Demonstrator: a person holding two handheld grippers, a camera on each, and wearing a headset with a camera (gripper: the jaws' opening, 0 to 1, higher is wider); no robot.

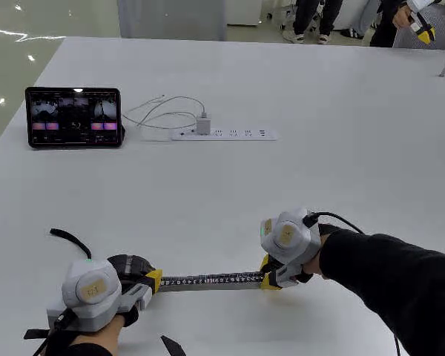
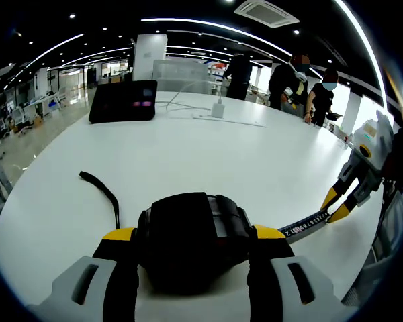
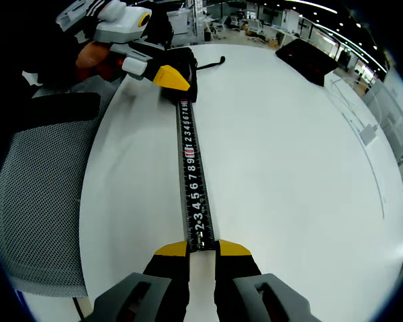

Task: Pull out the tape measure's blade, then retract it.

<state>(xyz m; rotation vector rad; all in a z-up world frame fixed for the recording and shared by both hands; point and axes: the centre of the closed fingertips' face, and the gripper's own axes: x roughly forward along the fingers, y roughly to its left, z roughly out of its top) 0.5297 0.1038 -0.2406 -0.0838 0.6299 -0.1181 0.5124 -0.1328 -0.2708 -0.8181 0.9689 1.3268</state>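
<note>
My left gripper [image 2: 193, 233] is clamped across the black tape measure case [image 1: 130, 265], which rests on the white table [image 1: 319, 170]. The wrist strap [image 1: 69, 239] lies just left of the case. The blade [image 1: 211, 279] extends flat on the table to the right of the case. My right gripper [image 3: 201, 249], well right of the case, is closed on the blade's end. A tablet [image 1: 74, 117] and a power strip [image 1: 222, 134] lie well beyond the case.

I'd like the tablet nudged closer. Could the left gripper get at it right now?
Probably not yet: the left gripper is shut on the tape measure's case, though only a black strap lies between it and the tablet.
</note>
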